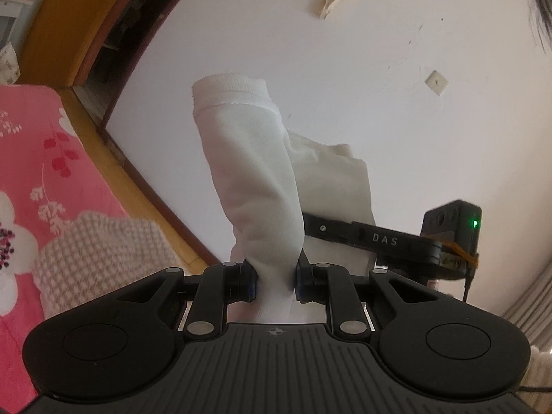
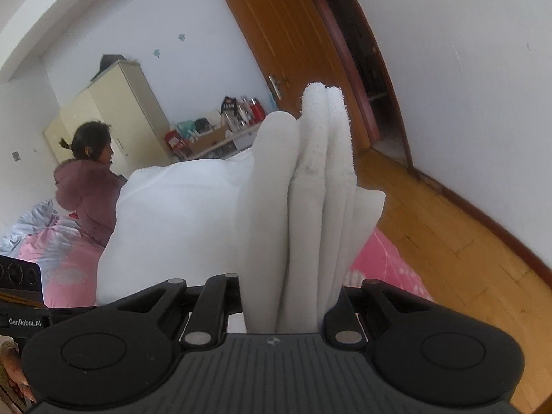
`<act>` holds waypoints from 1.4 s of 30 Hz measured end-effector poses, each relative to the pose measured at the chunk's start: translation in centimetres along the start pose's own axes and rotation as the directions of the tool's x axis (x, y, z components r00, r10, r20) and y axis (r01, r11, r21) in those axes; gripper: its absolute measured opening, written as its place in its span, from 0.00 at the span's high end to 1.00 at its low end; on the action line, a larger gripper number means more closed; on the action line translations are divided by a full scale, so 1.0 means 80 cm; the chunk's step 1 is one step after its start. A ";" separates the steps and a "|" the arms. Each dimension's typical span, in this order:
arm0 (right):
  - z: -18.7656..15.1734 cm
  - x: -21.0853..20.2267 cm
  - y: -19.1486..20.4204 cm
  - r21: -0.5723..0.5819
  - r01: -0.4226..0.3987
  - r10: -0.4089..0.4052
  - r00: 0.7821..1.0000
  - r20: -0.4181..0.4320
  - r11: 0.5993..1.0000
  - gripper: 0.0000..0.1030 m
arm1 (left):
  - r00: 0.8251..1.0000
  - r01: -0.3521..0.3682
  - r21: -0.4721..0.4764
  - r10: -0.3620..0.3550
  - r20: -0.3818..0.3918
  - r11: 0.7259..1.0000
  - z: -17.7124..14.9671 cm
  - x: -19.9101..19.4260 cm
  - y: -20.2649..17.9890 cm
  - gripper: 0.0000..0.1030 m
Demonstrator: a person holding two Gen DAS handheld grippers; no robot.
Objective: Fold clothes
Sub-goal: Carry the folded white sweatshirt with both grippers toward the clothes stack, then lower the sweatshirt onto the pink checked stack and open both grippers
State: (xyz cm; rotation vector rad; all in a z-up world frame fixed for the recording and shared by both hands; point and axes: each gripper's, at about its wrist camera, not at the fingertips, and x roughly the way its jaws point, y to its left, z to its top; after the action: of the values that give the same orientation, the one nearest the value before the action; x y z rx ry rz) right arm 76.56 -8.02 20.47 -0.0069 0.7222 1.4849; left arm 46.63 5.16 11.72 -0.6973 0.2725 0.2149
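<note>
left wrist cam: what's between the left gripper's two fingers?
White garment: a bunched fold is pinched between the left gripper pads, seen in the left wrist view. The right gripper clamps the same cloth just beyond.

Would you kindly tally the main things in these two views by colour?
White: 1, the white garment
Black: 2, the left hand-held gripper and the right hand-held gripper
Pink: 1, the pink bedspread
Total: 4

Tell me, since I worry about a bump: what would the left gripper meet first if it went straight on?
Beyond the white garment clamped in the left gripper, probably the right gripper crossing just behind it, though depth is unclear.
</note>
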 end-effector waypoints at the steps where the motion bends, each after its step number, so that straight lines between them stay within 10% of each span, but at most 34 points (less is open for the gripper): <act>1: -0.001 0.001 0.007 -0.004 0.003 -0.003 1.000 -0.010 1.000 0.84 | 1.000 0.001 -0.009 -0.001 -0.005 1.000 -0.001 0.001 0.000 0.83; 18: -0.012 0.168 -0.019 -0.030 -0.004 -0.006 0.948 -0.319 1.000 0.84 | 0.992 -0.114 -0.229 0.099 -0.075 0.967 -0.026 0.044 0.116 0.83; 33: -0.020 0.257 -0.055 0.059 -0.032 0.057 0.866 -0.496 0.998 0.83 | 0.988 -0.072 -0.408 0.011 -0.151 0.910 -0.014 0.052 0.218 0.83; 36: -0.028 0.269 -0.068 0.104 0.005 0.050 0.850 -0.525 0.995 0.73 | 0.979 -0.056 -0.473 -0.046 -0.201 0.879 -0.017 0.056 0.245 0.80; 38: -0.031 0.273 -0.079 0.142 0.062 0.024 0.845 -0.534 0.988 0.50 | 0.975 -0.050 -0.508 -0.069 -0.213 0.860 -0.020 0.055 0.257 0.76; 42: -0.029 0.256 -0.102 0.223 0.183 -0.056 0.875 -0.480 0.958 0.26 | 0.970 -0.035 -0.540 -0.102 -0.222 0.841 -0.021 0.056 0.267 0.71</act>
State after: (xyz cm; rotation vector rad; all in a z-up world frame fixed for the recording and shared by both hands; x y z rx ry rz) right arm 81.24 8.25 6.20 -0.2154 1.2890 1.2645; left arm 44.51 20.49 -3.74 -1.2988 0.4421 0.1721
